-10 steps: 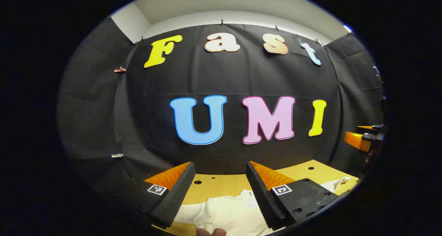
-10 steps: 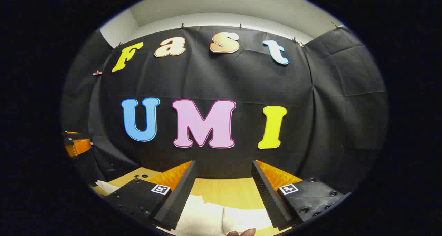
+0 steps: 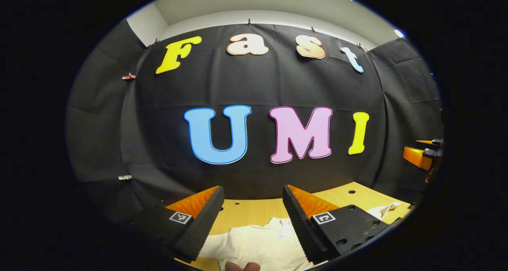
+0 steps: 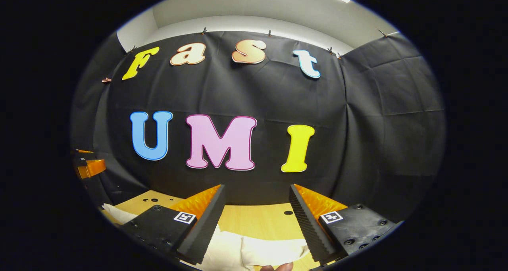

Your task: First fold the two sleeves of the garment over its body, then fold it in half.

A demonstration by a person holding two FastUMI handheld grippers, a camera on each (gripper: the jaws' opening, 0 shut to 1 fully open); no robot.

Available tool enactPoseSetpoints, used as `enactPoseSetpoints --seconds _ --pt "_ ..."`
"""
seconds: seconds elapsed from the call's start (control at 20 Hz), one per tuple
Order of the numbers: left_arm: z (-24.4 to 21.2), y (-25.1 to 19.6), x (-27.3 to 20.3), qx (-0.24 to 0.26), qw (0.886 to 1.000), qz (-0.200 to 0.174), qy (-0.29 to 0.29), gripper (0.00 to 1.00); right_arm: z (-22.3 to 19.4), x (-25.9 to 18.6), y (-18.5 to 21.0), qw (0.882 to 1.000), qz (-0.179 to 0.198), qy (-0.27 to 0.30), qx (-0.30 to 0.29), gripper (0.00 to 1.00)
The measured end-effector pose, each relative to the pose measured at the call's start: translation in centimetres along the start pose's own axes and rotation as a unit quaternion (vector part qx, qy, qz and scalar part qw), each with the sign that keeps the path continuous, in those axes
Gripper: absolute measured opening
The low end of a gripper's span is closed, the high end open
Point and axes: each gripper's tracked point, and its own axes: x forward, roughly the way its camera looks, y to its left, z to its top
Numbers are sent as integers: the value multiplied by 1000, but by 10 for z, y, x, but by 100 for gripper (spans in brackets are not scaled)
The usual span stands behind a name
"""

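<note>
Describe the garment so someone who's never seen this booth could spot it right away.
Find the light wooden table in front of the black cloth wall. The garment lies flat on it, below the open left gripper. It is the one pale, cream-white cloth thing there.

No legible text or labels

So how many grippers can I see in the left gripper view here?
2. The left gripper sits at the bottom, open above the white garment on the wooden table. The right gripper pokes in at the right edge, partly cut off.
</note>
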Motion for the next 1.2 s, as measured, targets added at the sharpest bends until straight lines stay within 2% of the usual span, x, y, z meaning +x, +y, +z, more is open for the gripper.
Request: enactPoseSetpoints --seconds 0.35,0.5,0.65,0.95,1.2 --pt "-10 -19 -2 -1 1000 -11 13 95 -29 2 -43 999 -28 28 -29 98" --pt "-19 -38 -5 -1 999 -27 24 95 -65 1 -77 996 -52 66 -44 97" --pt "-32 -56 -6 0 998 -39 44 95 -112 -3 -116 989 -83 119 -31 97" --pt "-53 -89 -3 6 996 -57 74 95 -227 -1 -189 959 -137 249 -19 98" --pt "-72 -104 -1 12 993 -49 106 95 -316 10 -235 927 -145 347 15 98"
